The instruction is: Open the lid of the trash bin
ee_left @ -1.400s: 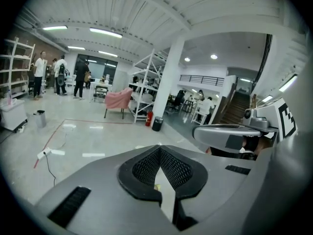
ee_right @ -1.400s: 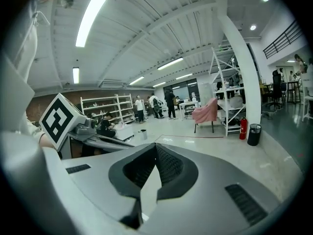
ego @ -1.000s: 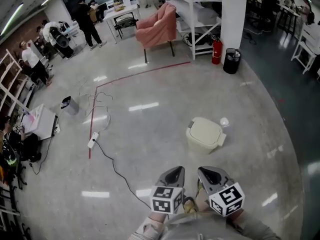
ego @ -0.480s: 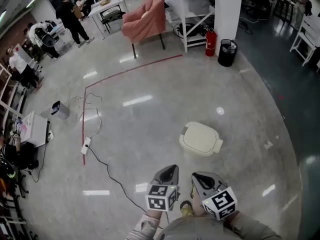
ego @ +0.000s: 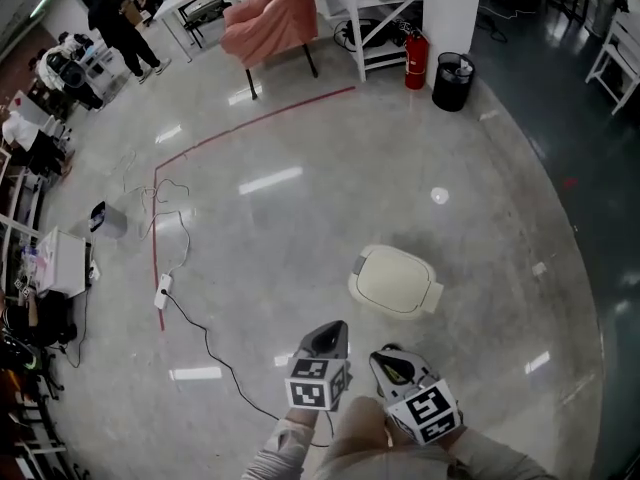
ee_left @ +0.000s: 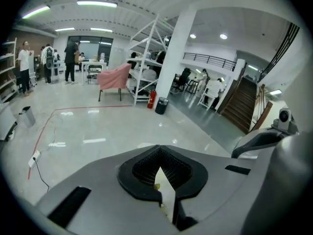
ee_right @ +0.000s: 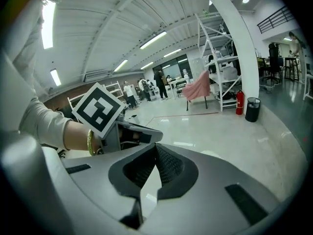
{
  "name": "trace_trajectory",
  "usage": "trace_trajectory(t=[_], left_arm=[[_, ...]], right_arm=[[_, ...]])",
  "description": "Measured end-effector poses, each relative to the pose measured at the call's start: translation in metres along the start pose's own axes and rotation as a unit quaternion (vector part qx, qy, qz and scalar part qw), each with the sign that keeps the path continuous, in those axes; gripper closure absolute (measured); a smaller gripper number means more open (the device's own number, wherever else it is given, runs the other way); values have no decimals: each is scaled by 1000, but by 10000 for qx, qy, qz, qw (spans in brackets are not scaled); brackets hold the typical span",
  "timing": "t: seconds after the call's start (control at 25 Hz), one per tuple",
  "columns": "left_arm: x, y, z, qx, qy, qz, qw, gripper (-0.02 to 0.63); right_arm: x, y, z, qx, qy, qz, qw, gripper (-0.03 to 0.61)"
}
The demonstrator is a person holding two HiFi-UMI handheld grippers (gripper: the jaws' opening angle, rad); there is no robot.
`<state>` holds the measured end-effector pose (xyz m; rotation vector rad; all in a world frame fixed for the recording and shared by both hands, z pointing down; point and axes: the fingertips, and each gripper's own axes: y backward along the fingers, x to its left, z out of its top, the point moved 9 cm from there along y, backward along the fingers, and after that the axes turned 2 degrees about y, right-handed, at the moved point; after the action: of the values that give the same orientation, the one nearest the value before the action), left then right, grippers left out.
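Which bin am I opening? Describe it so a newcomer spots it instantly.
On the bare polished floor the trash bin sits alone just ahead of the right gripper. It is cream, low and squarish with its lid shut, unlike the round black bin by the white pillar.

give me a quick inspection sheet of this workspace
surface: glossy grey floor, red tape line across it.
job's things: cream trash bin, lid down, standing ahead of both grippers.
clutter: small grey canister at far left.
grippers: left gripper and right gripper both shut, empty, clear of the bin.
cables: black cable runs from a white power strip toward the person.
surroundings: pink armchair, fire extinguisher, black bin, people far off.
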<state>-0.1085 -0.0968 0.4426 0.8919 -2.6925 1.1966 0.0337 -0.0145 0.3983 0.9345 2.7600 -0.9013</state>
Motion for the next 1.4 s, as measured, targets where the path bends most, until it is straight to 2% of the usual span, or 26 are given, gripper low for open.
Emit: trace_trajectory(t=[0.32, 0.72, 1.08, 1.4], left_arm=[[34, -84, 0, 231, -160, -1, 9996, 611], [96, -196, -49, 718, -210, -137, 9971, 611], [133, -273, -87, 1070, -46, -247, 9939, 611], [143, -314, -94, 1284, -175, -373, 9909, 611]], right_arm=[[-31, -56, -37, 344, -484, -96, 9982, 581], [-62, -143, -100, 666, -915, -404, 9928, 581], [-65, -183, -155, 1063, -1052, -280, 9884, 581], [-64, -198, -175, 1269, -1208, -147, 9844, 581]])
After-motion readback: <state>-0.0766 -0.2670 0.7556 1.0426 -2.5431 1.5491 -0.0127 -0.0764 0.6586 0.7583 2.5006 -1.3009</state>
